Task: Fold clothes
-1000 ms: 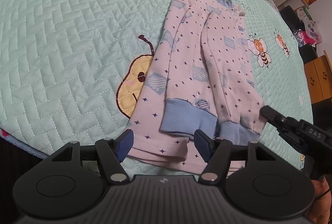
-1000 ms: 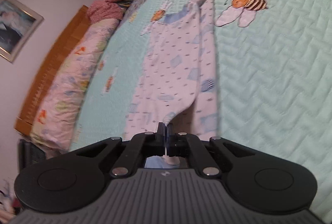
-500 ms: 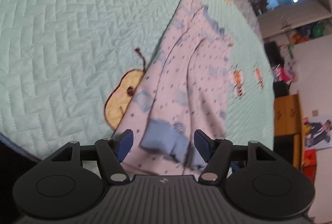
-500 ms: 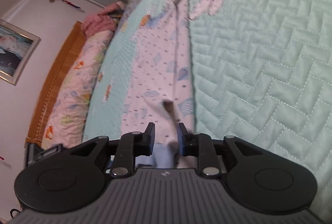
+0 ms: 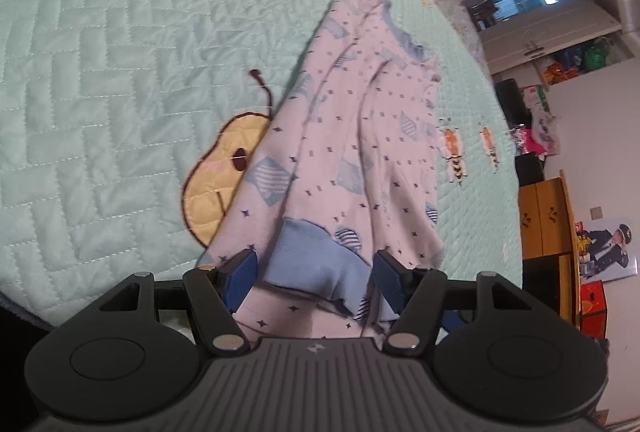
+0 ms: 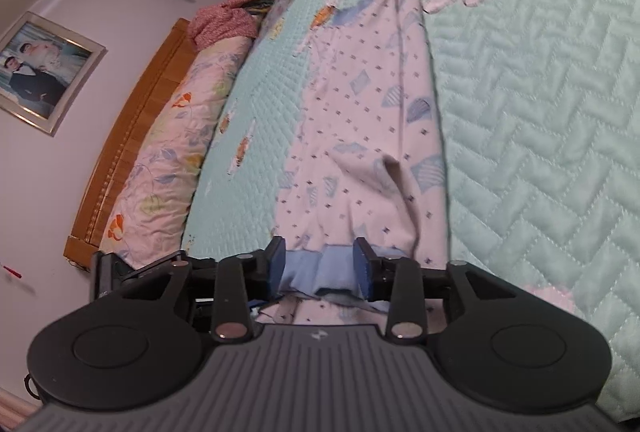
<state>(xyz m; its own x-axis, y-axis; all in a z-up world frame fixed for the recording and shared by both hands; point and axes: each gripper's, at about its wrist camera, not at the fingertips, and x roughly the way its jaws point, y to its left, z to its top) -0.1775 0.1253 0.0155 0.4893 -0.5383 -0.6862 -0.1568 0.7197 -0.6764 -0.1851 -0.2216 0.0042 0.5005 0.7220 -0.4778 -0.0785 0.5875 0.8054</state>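
Both hand-held grippers, left hand-held gripper [image 5: 314, 278] closing, right hand-held gripper [image 6: 319, 264] opening, straddling blue cuffs [image 5: 316, 270] unclamped; shirt [image 5: 360, 135] risking bunching on bed [image 5: 100, 51].

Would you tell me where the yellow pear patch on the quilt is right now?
In the left wrist view, the pear patch sits left of centre, its right edge tucked under the pink shirt.

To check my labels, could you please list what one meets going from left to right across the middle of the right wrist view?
Framed picture → wooden headboard → floral pillow → patterned pyjama top → bare mint quilt.
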